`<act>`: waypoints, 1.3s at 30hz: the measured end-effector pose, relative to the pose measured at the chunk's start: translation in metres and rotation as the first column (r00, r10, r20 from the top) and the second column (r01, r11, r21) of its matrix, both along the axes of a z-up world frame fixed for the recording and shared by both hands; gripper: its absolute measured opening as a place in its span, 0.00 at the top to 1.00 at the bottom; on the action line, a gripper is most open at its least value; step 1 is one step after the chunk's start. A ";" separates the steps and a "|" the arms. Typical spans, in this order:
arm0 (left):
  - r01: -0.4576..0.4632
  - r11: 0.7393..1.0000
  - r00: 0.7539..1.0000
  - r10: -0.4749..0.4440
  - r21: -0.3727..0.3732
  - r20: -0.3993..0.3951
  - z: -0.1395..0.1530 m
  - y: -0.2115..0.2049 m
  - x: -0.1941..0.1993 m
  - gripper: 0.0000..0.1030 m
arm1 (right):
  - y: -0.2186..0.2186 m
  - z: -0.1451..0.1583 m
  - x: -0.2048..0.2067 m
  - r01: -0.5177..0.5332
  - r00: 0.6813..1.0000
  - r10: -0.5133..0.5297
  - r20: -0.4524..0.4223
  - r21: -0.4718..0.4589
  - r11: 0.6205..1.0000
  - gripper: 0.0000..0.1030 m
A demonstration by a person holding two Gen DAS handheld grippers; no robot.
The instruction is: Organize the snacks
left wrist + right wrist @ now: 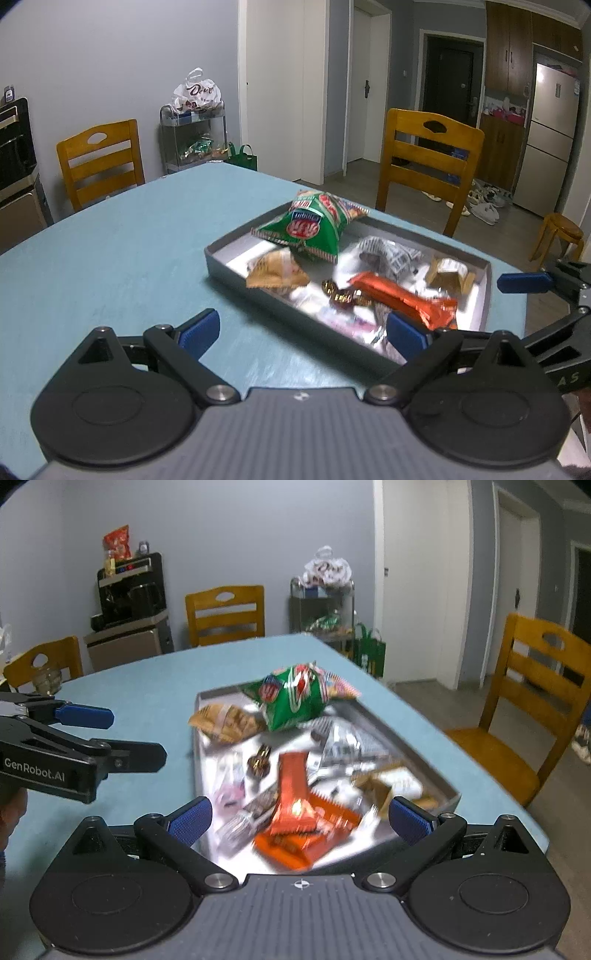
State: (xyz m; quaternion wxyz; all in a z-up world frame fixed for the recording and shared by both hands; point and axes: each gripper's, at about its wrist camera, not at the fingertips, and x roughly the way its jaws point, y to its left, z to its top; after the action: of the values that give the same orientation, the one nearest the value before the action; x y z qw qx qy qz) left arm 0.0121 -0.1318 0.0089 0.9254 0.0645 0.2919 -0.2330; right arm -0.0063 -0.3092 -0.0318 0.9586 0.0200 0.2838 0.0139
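A grey tray [236, 275] [424, 762] lies on the blue table [110, 258] and holds several snacks. A green puffed bag [314, 225] [291, 699] sits at its far end. An orange wrapper [402, 297] [295, 801] lies near the front, with a tan packet [275, 271] [225, 720], a silver wrapper [388, 254] [343, 746] and small gold candies [341, 295] [260, 762]. My left gripper [301, 334] is open and empty over the table at the tray's near edge. My right gripper [299, 818] is open and empty above the orange wrapper.
Wooden chairs [424, 162] [99, 158] [524, 709] stand around the table. A metal cart [194, 136] with bags stands by the wall. A black appliance [129, 590] sits on a cabinet. The right gripper's fingers [524, 282] show at the tray's right side.
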 end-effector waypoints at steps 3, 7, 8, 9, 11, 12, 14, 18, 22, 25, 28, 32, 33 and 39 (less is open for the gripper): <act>0.002 1.000 1.000 -0.002 0.003 -0.019 -0.007 0.009 -0.006 0.05 | 0.006 -0.005 -0.007 -0.001 1.000 0.001 -0.027 0.006 1.000 0.00; 0.015 1.000 0.999 -0.014 0.015 -0.051 -0.021 0.016 -0.011 0.05 | 0.017 -0.014 -0.011 -0.012 0.998 0.012 -0.061 -0.007 1.000 0.00; 0.015 1.000 0.998 -0.013 0.018 -0.056 -0.025 0.017 -0.011 0.05 | 0.019 -0.017 -0.012 -0.014 0.998 0.013 -0.069 -0.008 1.000 0.00; 0.015 1.000 0.998 -0.014 0.021 -0.061 -0.028 0.017 -0.011 0.05 | 0.022 -0.019 -0.012 -0.013 0.997 0.012 -0.077 -0.011 1.000 0.00; 0.012 1.000 0.997 -0.010 0.018 -0.071 -0.035 0.018 -0.011 0.05 | 0.027 -0.024 -0.012 -0.008 0.996 0.007 -0.094 -0.016 1.000 0.00; 0.009 1.000 0.997 -0.008 0.014 -0.079 -0.038 0.019 -0.010 0.05 | 0.029 -0.027 -0.011 -0.007 0.995 0.006 -0.102 -0.018 1.000 0.00; 0.004 1.000 0.996 -0.003 0.011 -0.092 -0.044 0.020 -0.009 0.05 | 0.034 -0.031 -0.011 -0.009 0.994 0.005 -0.111 -0.028 1.000 0.00; -0.014 1.000 0.993 0.017 0.024 -0.115 -0.053 0.021 -0.005 0.05 | 0.041 -0.036 -0.010 -0.010 0.993 0.002 -0.115 -0.066 0.998 0.00; -0.024 0.999 0.993 0.027 0.029 -0.119 -0.054 0.022 -0.003 0.05 | 0.043 -0.040 -0.008 -0.012 0.991 0.003 -0.132 -0.067 0.998 0.00; -0.027 0.999 0.992 0.030 0.034 -0.119 -0.055 0.021 -0.003 0.05 | 0.042 -0.044 -0.006 -0.009 0.990 -0.001 -0.144 -0.066 0.998 0.00; -0.027 0.999 0.992 0.032 0.041 -0.119 -0.056 0.020 -0.003 0.05 | 0.041 -0.046 -0.004 -0.008 0.988 -0.001 -0.153 -0.059 0.998 0.00; -0.026 0.998 0.993 0.032 0.054 -0.115 -0.056 0.018 -0.003 0.05 | 0.040 -0.048 -0.003 -0.011 0.988 0.002 -0.154 -0.054 0.998 0.00; -0.026 0.998 0.993 0.032 0.058 -0.114 -0.057 0.017 -0.004 0.05 | 0.040 -0.048 -0.004 -0.012 0.988 0.003 -0.151 -0.055 0.998 0.00; -0.019 0.997 0.993 0.027 0.069 -0.111 -0.058 0.015 -0.005 0.05 | 0.040 -0.048 -0.004 -0.013 0.990 0.005 -0.140 -0.054 0.998 0.00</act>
State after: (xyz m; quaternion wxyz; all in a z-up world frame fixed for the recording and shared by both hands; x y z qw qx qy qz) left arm 0.0068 -0.1169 -0.0491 0.9076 0.0795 0.3516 -0.2154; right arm -0.0104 -0.2693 -0.0801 0.9364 -0.0068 0.3508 0.0091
